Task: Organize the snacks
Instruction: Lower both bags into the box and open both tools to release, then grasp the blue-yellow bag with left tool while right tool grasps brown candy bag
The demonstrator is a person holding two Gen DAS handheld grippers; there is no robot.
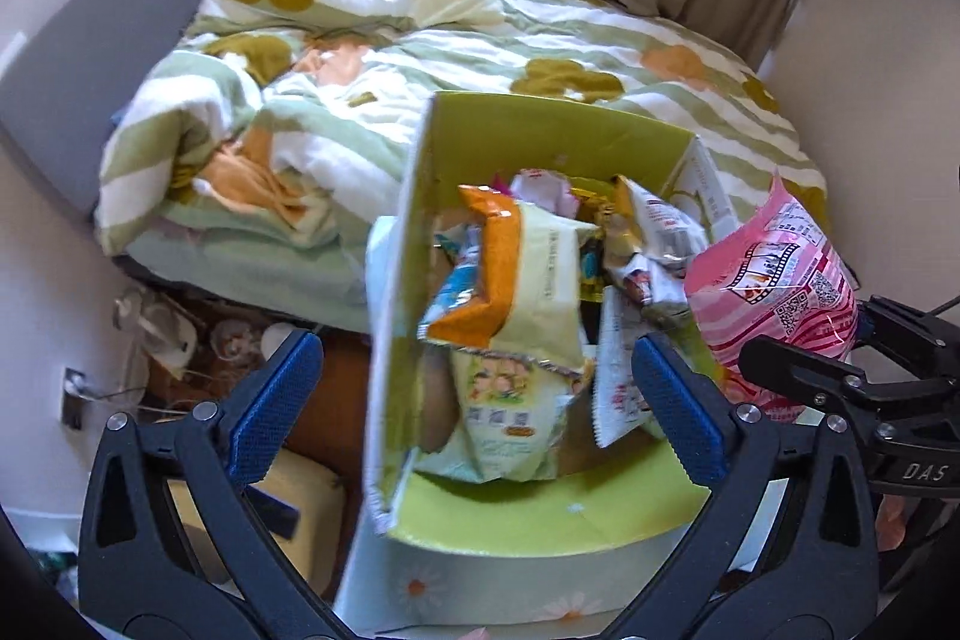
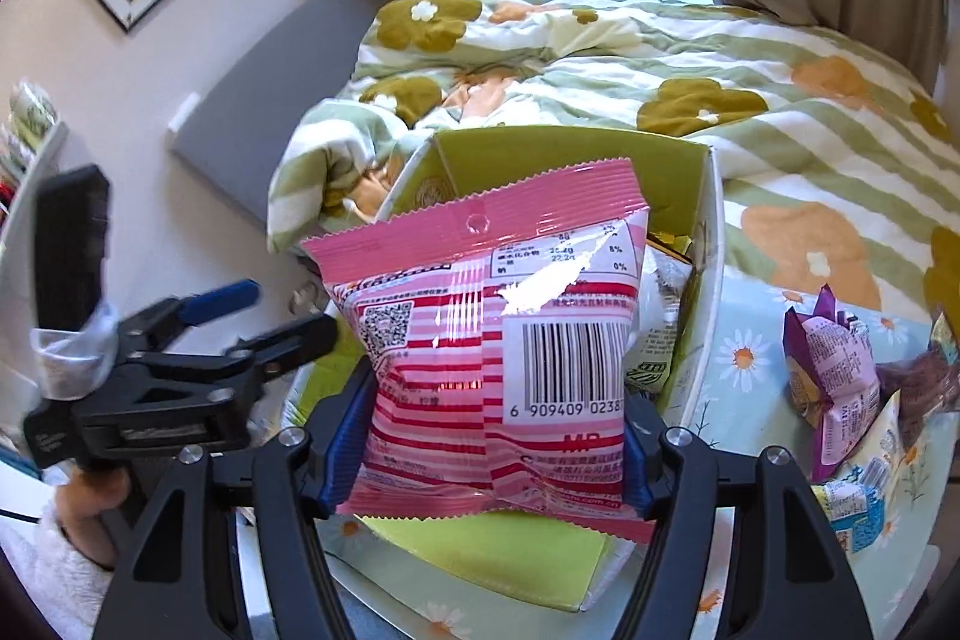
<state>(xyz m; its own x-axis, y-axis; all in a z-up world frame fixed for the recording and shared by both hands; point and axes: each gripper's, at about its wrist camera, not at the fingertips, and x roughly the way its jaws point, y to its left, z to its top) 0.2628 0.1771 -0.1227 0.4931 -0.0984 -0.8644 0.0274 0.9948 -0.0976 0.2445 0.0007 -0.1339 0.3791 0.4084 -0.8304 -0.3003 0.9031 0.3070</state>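
A green cardboard box [image 1: 540, 514] stands on a daisy-print table and holds several snack packets, among them an orange-and-cream one [image 1: 510, 280]. My left gripper [image 1: 474, 400] is open, its blue pads either side of the box's near end, holding nothing. My right gripper [image 2: 486, 436] is shut on a pink striped snack bag [image 2: 498, 340] and holds it upright just above the box [image 2: 702, 232]. The pink bag also shows at the right of the left wrist view [image 1: 774, 292]. The left gripper shows at the left of the right wrist view [image 2: 252, 316].
A purple packet [image 2: 834, 376] and other loose snacks [image 2: 864, 496] lie on the table [image 2: 744, 358] right of the box. A bed with a flowered quilt [image 1: 420, 40] is behind. Clutter lies on the floor at the left [image 1: 198, 340].
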